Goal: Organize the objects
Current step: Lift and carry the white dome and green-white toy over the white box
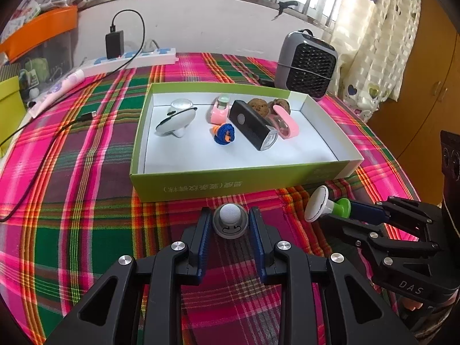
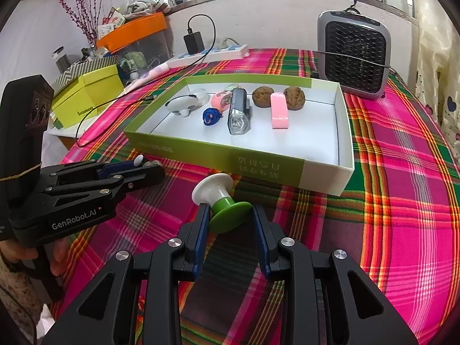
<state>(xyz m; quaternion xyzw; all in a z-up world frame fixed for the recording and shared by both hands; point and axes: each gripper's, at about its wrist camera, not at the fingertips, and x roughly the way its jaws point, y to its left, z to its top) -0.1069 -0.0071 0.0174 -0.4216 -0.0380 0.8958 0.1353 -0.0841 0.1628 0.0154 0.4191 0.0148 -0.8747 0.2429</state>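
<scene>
Objects for sorting sit both in and before a shallow green-sided box (image 1: 244,178). Left gripper (image 1: 230,224) has its blue-padded fingers on either side of a small grey-and-white round gadget (image 1: 229,222) on the plaid tablecloth (image 1: 86,215); the pads sit close against its rim, though whether they actually press it cannot be told. At about 3 o'clock from it, the right gripper (image 2: 230,215) is clamped on the green disc end of a white-and-green stopper-shaped piece (image 2: 221,201), whose white flared end points toward 11 o'clock, at the box's near wall.

Inside the box, from 9 toward 3 o'clock in the right wrist view: a white wearable-like device with a black band (image 2: 184,105), a coil of blue cord (image 2: 212,116), a pink clip-like item (image 2: 220,99), a black bike-style lamp (image 2: 238,112), a pink oblong case (image 2: 279,110) and two walnuts (image 2: 262,96) (both against the far wall).

Beyond the box at 1 o'clock stands a small grey fan heater (image 2: 355,57); at 11 o'clock lies a white power strip (image 2: 212,53) with a black charger (image 2: 194,43) plugged in.
</scene>
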